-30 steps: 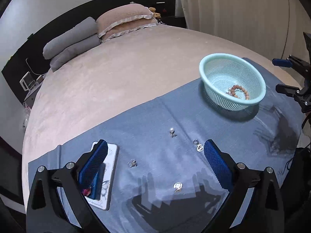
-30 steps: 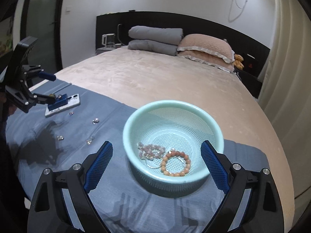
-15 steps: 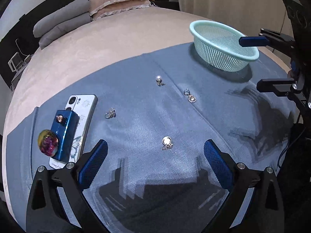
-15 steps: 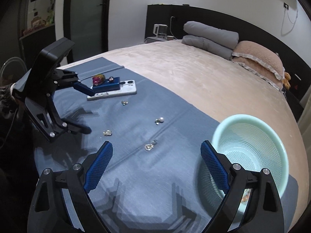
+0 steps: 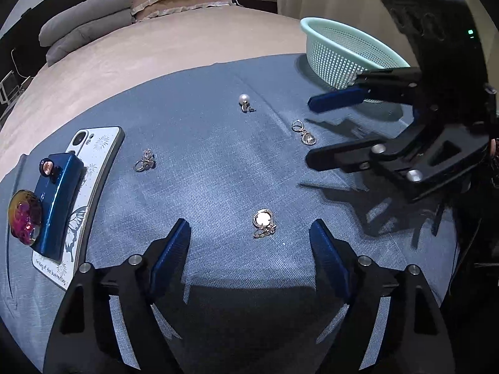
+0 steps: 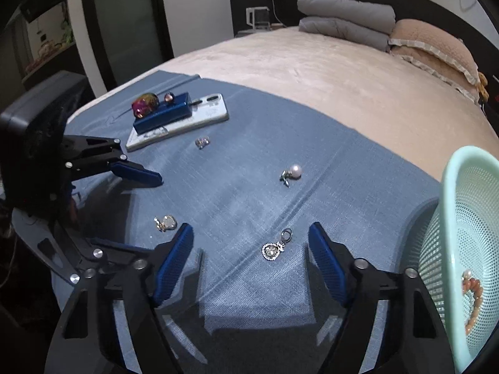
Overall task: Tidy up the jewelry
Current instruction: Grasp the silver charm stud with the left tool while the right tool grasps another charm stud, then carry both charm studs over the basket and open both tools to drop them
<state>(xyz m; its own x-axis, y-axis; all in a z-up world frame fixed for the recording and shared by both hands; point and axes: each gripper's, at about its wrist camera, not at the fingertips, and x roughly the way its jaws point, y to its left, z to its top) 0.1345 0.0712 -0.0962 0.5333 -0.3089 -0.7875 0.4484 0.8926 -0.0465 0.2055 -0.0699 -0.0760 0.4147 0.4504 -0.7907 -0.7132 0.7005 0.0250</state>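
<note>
Several small jewelry pieces lie on a blue cloth (image 5: pixel 202 162) on the bed. My left gripper (image 5: pixel 249 249) is open, low over a round silver pendant (image 5: pixel 263 222), which lies between its fingers. My right gripper (image 6: pixel 249 249) is open over a teardrop pendant earring (image 6: pixel 276 246); it shows in the left wrist view (image 5: pixel 304 132) too. A pearl earring (image 5: pixel 244 101) (image 6: pixel 291 173) and a sparkly ring (image 5: pixel 145 162) (image 6: pixel 202 141) lie further off. The mint mesh basket (image 5: pixel 340 50) (image 6: pixel 461 249) holds a bead bracelet (image 6: pixel 472 299).
A phone (image 5: pixel 93 168) in a white butterfly case carries a blue box (image 5: pixel 59 199) and a shiny purple stone (image 5: pixel 25 216) at the cloth's left. Beige bedcover (image 5: pixel 156 50), grey and tan pillows (image 5: pixel 90 21) lie beyond. The right gripper body (image 5: pixel 436 124) stands close to my left one.
Both grippers have dropped lower and closer to the cloth. The right gripper swung away from the basket to the teardrop pendant. The left one moved up to the round pendant.
</note>
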